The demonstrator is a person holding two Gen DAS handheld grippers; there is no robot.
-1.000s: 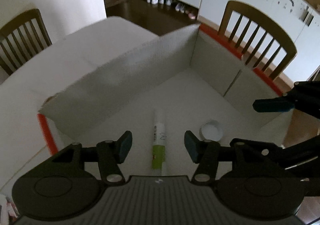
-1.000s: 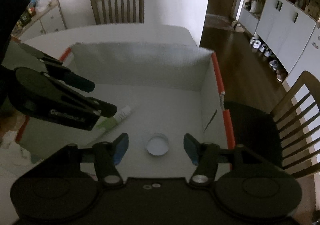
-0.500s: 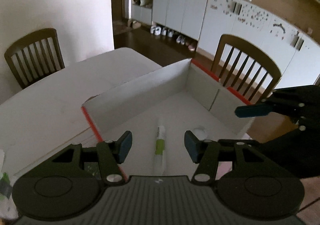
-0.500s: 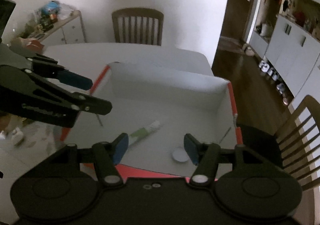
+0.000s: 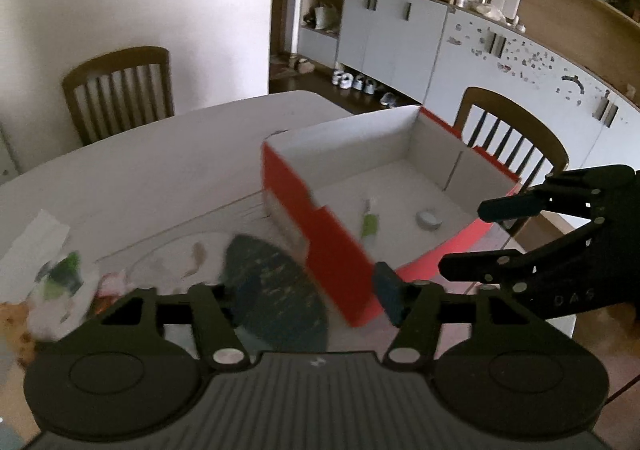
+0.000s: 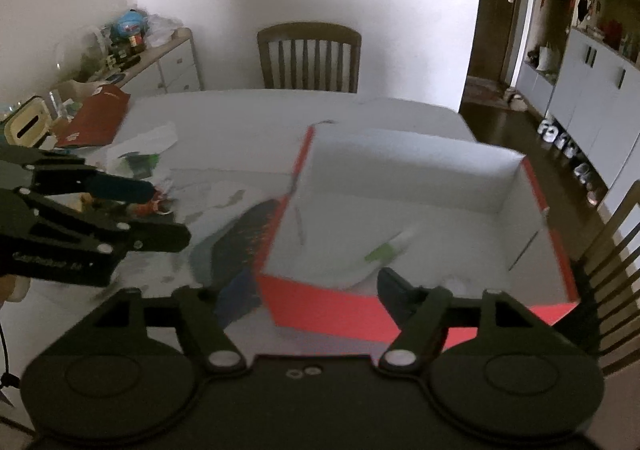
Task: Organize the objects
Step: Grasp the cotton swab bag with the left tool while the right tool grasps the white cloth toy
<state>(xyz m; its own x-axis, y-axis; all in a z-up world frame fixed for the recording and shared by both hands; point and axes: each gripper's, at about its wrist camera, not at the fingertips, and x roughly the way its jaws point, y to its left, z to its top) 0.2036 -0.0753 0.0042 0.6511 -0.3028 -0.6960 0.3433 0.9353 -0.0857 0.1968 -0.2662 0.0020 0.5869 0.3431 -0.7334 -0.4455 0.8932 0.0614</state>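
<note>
1. Left wrist view showed the left gripper (image 5: 308, 290) at the bottom of the frame, its jaws released with nothing between them, having just been opening wider.
2. The red box (image 5: 320, 238) with a white inside sat right of centre on the white bench (image 5: 160, 161), its near corner just above the jaws.
3. On the box floor lay a green-and-white tube (image 5: 369, 223) and, to its right and apart from it, a small round white lid (image 5: 429, 218).
4. The right gripper (image 5: 460, 238) reached in from the right edge, over the box's near right rim.
5. Right wrist view showed the right gripper (image 6: 308, 290) low in the frame, jaws likewise released and empty, having just been opening.
6. The box (image 6: 320, 310) filled the centre right, the tube (image 6: 386, 250) blurred inside it.
7. The left gripper (image 6: 160, 213) came in from the left edge, over blurred clutter on the bench (image 6: 240, 117).
8. A dark oval mat (image 5: 272, 290) lay left of the box.
</note>
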